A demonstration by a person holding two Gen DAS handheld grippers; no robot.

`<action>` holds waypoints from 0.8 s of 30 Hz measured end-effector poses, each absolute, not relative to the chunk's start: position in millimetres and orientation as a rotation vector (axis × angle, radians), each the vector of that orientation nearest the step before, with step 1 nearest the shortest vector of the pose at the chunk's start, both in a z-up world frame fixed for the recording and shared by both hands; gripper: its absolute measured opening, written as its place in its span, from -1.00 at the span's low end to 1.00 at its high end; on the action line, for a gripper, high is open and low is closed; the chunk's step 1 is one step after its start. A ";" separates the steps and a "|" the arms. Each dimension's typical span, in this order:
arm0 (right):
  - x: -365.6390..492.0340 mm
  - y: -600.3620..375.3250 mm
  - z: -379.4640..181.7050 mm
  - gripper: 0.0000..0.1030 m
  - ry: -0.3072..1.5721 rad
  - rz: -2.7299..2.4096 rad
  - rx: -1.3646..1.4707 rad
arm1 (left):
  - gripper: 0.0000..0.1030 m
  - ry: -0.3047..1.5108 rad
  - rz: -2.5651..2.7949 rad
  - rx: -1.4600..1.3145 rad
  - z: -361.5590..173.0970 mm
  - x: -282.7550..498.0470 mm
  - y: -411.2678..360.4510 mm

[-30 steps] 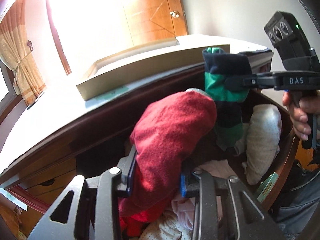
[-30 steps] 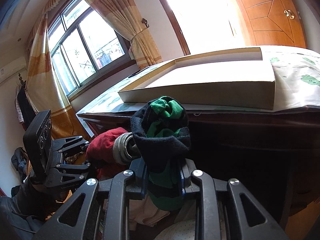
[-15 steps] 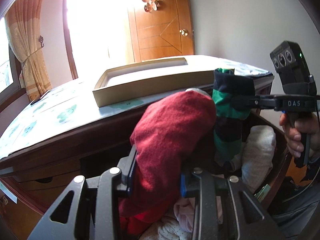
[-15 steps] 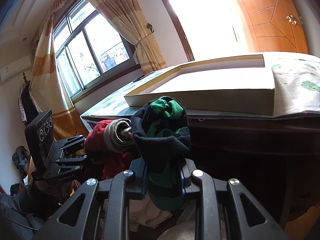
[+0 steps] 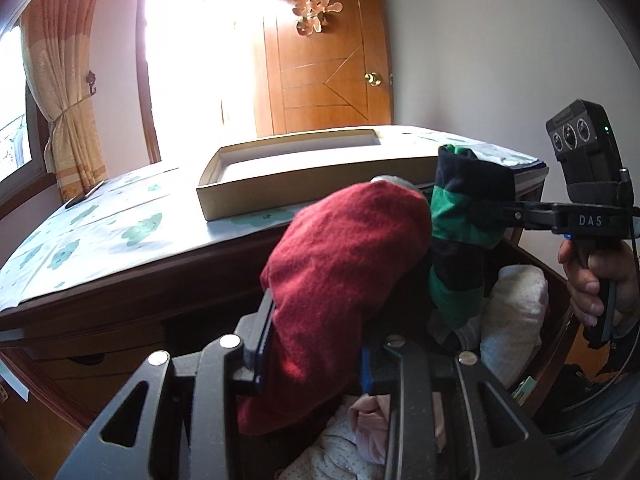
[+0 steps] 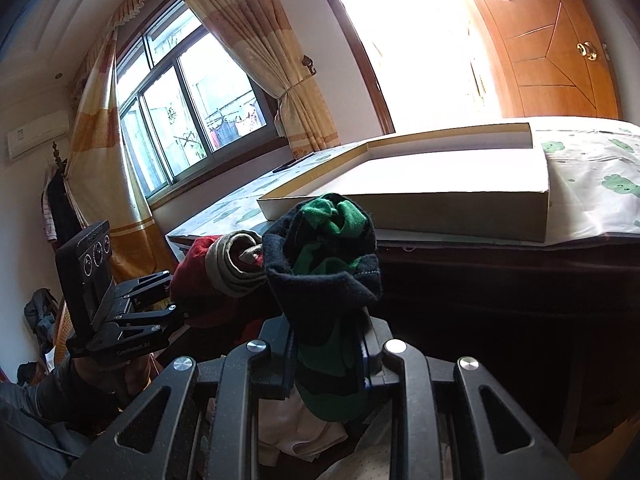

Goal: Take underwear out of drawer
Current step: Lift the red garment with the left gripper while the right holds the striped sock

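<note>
My left gripper [image 5: 312, 344] is shut on a rolled red underwear bundle [image 5: 344, 264] with a grey waistband, held up above the open drawer [image 5: 556, 344]. To its right, my right gripper [image 6: 325, 356] is shut on a rolled navy-and-green striped underwear bundle [image 6: 324, 264], also lifted over the drawer. The right gripper [image 5: 492, 216] shows side-on in the left wrist view, a hand [image 5: 592, 280] on its handle. The left gripper [image 6: 176, 312] and red bundle [image 6: 192, 276] appear at left in the right wrist view. Both bundles hang close together near the dresser's front edge.
A shallow cardboard box lid [image 5: 304, 168] lies on the dresser top, which is covered with a green-patterned sheet [image 5: 96, 236]. White and pink rolled clothes [image 5: 512, 312] stay in the drawer. A wooden door [image 5: 332, 60], curtains [image 6: 256, 56] and a window [image 6: 180, 100] stand behind.
My left gripper has rolled and tilted, so the dresser top now looks level and the door stands higher in view. Both bundles stay gripped; the right gripper has kept almost still.
</note>
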State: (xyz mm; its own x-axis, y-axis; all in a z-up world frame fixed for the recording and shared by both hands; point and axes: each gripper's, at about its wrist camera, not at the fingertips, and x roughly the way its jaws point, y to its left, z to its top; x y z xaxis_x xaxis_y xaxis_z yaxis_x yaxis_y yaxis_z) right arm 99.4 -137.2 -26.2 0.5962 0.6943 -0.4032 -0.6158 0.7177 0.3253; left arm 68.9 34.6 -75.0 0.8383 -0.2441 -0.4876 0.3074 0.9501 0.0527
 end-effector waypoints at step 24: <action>84.4 -143.7 -24.1 -0.50 0.441 0.775 0.142 | -0.39 0.405 -0.248 0.064 -64.4 58.5 43.6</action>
State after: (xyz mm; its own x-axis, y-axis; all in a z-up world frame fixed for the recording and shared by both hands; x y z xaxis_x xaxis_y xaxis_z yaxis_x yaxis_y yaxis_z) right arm 84.4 -143.7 -24.1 0.6286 0.7033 -0.3320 -0.6447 0.7100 0.2834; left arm 58.5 43.6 -64.4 0.8893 -0.2258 -0.3976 0.2511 0.9679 0.0119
